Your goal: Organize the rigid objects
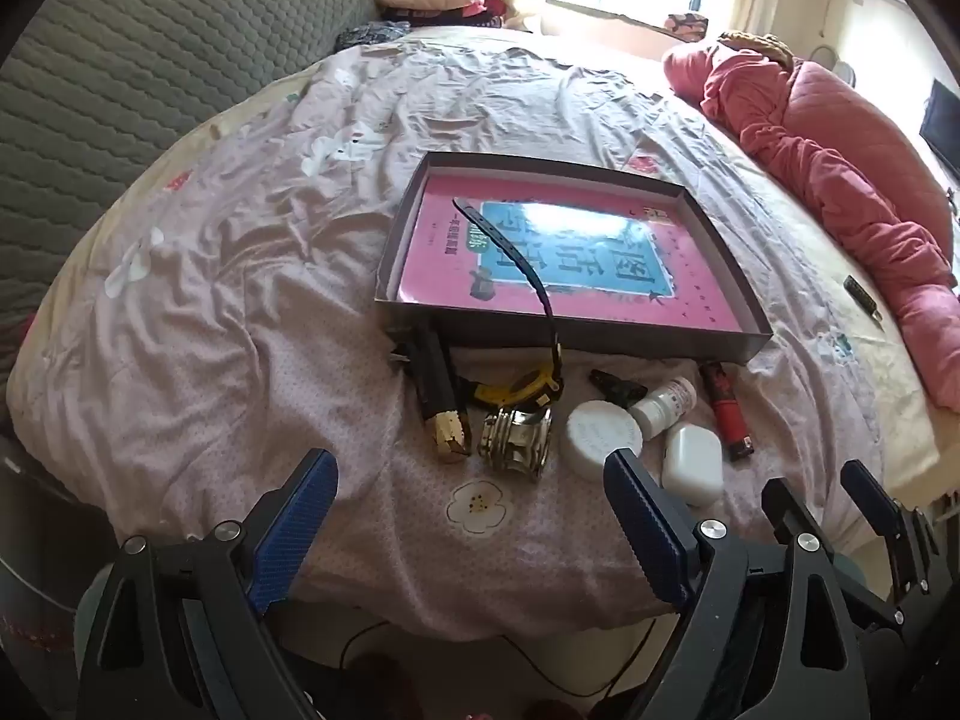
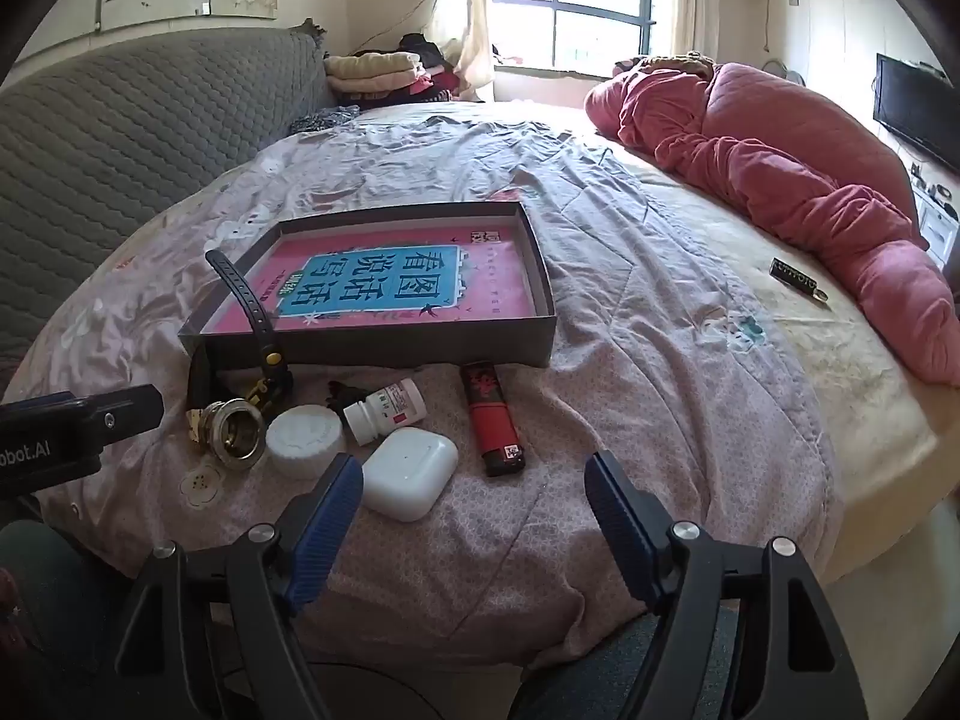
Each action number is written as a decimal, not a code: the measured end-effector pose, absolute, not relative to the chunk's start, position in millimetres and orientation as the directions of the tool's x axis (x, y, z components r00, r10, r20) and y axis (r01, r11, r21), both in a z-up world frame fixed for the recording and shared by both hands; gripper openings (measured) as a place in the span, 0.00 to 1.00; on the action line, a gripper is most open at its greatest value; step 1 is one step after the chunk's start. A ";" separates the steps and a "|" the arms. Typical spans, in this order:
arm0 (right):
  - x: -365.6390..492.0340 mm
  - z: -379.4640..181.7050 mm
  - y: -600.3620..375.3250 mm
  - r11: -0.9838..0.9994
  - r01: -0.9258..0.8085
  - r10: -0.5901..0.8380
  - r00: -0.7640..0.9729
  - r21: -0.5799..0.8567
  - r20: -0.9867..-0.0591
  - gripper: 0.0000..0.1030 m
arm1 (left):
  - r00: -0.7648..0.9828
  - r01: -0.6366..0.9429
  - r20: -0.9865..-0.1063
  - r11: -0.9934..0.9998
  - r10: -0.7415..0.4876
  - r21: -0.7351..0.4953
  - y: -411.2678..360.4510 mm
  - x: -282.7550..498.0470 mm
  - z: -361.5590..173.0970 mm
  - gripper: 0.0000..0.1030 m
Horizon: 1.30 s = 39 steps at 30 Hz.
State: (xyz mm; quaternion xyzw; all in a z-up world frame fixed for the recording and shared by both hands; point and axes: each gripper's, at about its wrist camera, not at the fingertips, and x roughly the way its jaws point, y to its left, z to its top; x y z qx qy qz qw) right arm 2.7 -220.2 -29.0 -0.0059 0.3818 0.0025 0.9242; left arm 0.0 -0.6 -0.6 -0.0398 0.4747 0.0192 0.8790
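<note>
Right now nothing is picked yet: my left gripper point(image 1: 471, 525) and right gripper point(image 2: 474, 513) hang wide and empty over the bed point(image 2: 660, 324). Small items, the earbud case point(image 2: 410, 473) nearest, lie before the box point(image 2: 372, 343); I'd grab that first.

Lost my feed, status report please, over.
Left gripper and right gripper open, empty. Earbud case, lighter, pill bottle on bed before box. Nothing blocking.
</note>
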 end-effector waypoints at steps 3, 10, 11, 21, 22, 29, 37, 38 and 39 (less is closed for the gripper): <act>2.3 -28.9 -221.5 1.000 -0.010 -0.004 0.715 -0.016 -0.699 0.74 | 0.540 -0.071 -0.842 0.995 -0.015 -0.063 -1.9 1.4 -2.1 0.88; 2.6 -29.7 -218.1 0.999 -0.014 -0.016 0.718 -0.038 -0.696 0.74 | 0.560 -0.040 -0.828 0.996 -0.040 -0.075 -5.1 0.8 -3.9 0.88; 2.8 -29.6 -218.1 0.999 -0.013 -0.018 0.717 -0.038 -0.697 0.74 | 0.561 -0.038 -0.827 0.996 -0.041 -0.076 -5.4 0.7 -4.4 0.88; 2.9 -27.8 -216.6 0.999 -0.023 -0.005 0.724 -0.032 -0.690 0.74 | 0.569 -0.033 -0.821 0.996 -0.046 -0.079 -7.2 0.6 -5.4 0.88; 2.6 -27.6 -216.1 0.999 -0.023 -0.008 0.726 -0.036 -0.687 0.74 | 0.569 -0.032 -0.821 0.996 -0.048 -0.080 -7.1 0.6 -5.8 0.88; 2.1 -26.6 -215.4 0.999 -0.022 -0.010 0.728 -0.038 -0.686 0.74 | 0.568 -0.030 -0.822 0.997 -0.045 -0.075 -8.2 0.2 -6.3 0.88; 2.5 -26.7 -214.8 0.999 -0.029 -0.006 0.727 -0.039 -0.687 0.74 | 0.566 -0.032 -0.823 0.997 -0.045 -0.077 -8.8 -0.3 -5.5 0.88; 2.7 -26.7 -214.6 0.999 -0.028 -0.008 0.727 -0.041 -0.687 0.74 | 0.567 -0.031 -0.823 0.997 -0.046 -0.078 -8.8 -0.3 -5.3 0.88; 2.7 -26.9 -214.8 0.999 -0.029 -0.007 0.727 -0.041 -0.686 0.74 | 0.567 -0.032 -0.823 0.996 -0.046 -0.078 -8.9 -0.2 -5.2 0.88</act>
